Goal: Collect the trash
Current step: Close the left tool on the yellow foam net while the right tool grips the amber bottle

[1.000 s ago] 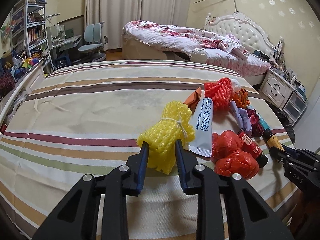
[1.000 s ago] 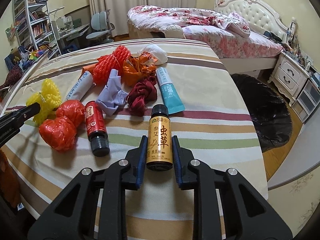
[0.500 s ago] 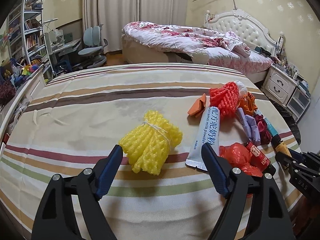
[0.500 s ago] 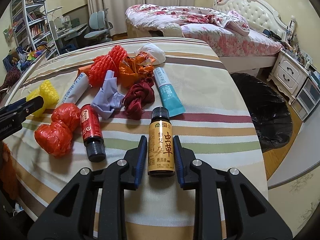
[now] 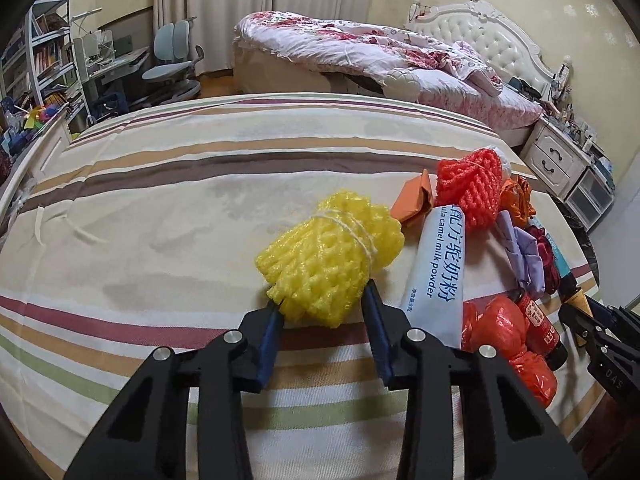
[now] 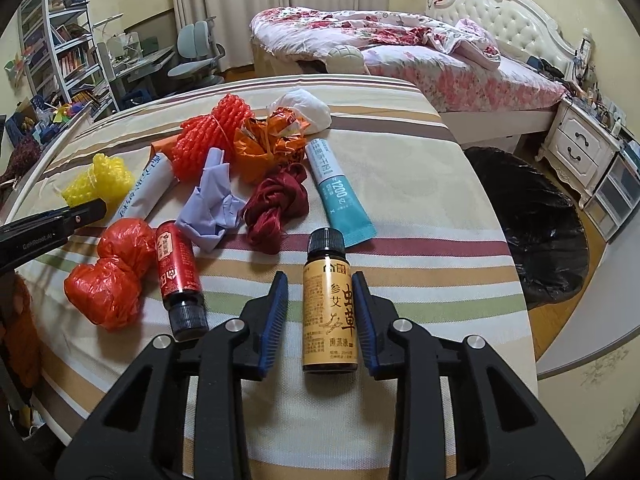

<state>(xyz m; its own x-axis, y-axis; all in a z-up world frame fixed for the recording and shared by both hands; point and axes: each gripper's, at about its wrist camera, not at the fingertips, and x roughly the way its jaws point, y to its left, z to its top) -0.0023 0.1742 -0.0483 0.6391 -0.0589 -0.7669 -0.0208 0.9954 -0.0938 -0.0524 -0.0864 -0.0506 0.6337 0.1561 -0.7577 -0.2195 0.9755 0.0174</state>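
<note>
The left gripper [image 5: 323, 307], jaws just closed, clamps the yellow foam net [image 5: 330, 258] mid-bedspread, bare striped cloth [image 5: 160, 208] stretching leftward. The right gripper [image 6: 320, 312] straddles a gold bottle [image 6: 329, 300], left pad clear, near the mattress edge above a black-lined bin [image 6: 532, 232].

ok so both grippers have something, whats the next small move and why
Probably lift both. The left gripper, jaws just closed, pinches the yellow foam net; the right gripper flanks the gold bottle, a small gap on its left side. The black bin bag sits open right of the table.
</note>
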